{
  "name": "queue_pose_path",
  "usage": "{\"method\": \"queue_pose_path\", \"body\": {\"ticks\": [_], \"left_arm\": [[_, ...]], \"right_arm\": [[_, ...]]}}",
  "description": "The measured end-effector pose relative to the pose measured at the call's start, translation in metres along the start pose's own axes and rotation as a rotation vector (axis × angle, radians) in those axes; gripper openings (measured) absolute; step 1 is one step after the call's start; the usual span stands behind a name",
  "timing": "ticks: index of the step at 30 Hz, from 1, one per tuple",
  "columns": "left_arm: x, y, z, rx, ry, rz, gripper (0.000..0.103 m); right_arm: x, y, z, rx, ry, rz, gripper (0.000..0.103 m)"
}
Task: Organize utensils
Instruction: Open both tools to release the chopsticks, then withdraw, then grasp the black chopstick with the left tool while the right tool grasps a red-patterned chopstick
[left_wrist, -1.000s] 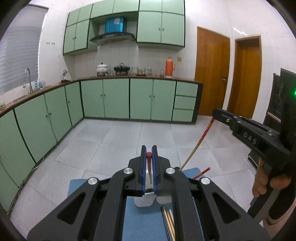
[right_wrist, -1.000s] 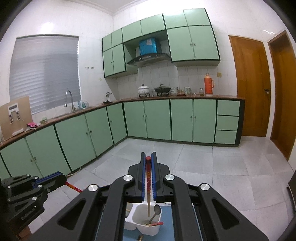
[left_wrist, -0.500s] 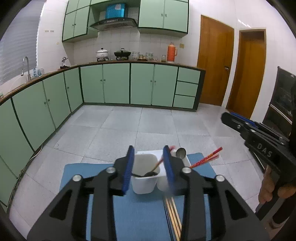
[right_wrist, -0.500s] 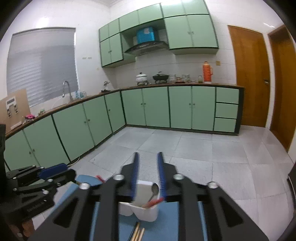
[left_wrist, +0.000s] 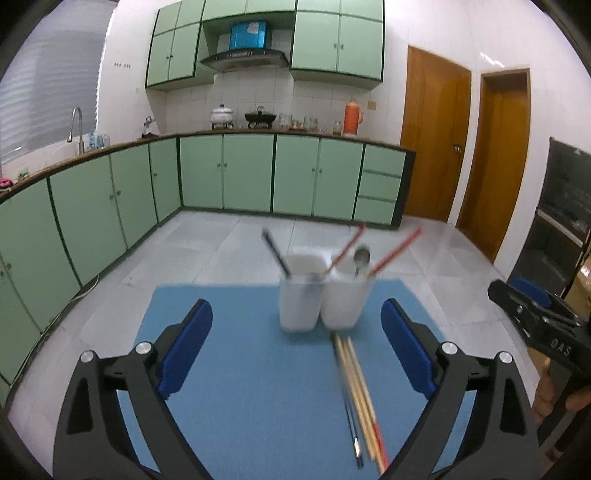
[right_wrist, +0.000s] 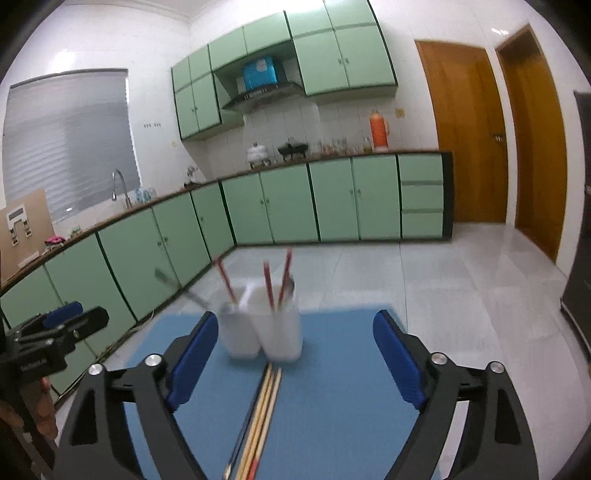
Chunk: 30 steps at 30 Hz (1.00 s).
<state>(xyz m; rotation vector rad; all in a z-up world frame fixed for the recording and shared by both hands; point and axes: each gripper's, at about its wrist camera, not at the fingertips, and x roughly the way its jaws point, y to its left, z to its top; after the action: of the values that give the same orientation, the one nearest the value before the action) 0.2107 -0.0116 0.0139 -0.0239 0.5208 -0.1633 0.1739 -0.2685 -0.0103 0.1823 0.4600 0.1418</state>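
Note:
Two white cups (left_wrist: 320, 299) stand side by side on a blue mat (left_wrist: 240, 369), also in the right wrist view (right_wrist: 262, 328). They hold red chopsticks (left_wrist: 395, 251), a metal spoon (left_wrist: 361, 256) and a dark-handled utensil (left_wrist: 273, 247). A bundle of loose chopsticks (left_wrist: 360, 395) lies on the mat in front of the cups, also in the right wrist view (right_wrist: 260, 413). My left gripper (left_wrist: 295, 350) is wide open and empty, behind the cups. My right gripper (right_wrist: 293, 354) is wide open and empty too.
The mat (right_wrist: 332, 387) lies on a table above a grey tiled floor. Green cabinets (left_wrist: 240, 173) line the far walls. Wooden doors (left_wrist: 436, 136) stand at the right. The other gripper shows at the right edge (left_wrist: 539, 325) and at the left edge (right_wrist: 48, 343).
Both grippers were shut on red chopsticks above the cups. They opened, left the chopsticks in the cups and drew back and up from them.

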Motion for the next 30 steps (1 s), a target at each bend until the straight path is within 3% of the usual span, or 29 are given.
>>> {"method": "queue_pose_path", "body": {"ticks": [8,19,30], "left_arm": [[-0.006,0.005,-0.076,0.034,0.132,0.026,0.092],[-0.004,0.008,-0.15,0.06,0.27,0.046,0.092],[0.002,0.014,-0.168,0.056,0.318,0.054,0.092]], "right_arm": [[-0.006,0.004,-0.079,0.021,0.162,-0.024,0.086],[-0.002,0.025,-0.139,-0.023,0.273,-0.023,0.085],[0.013,0.048,-0.169,-0.121,0.354,0.003,0.054]]}}
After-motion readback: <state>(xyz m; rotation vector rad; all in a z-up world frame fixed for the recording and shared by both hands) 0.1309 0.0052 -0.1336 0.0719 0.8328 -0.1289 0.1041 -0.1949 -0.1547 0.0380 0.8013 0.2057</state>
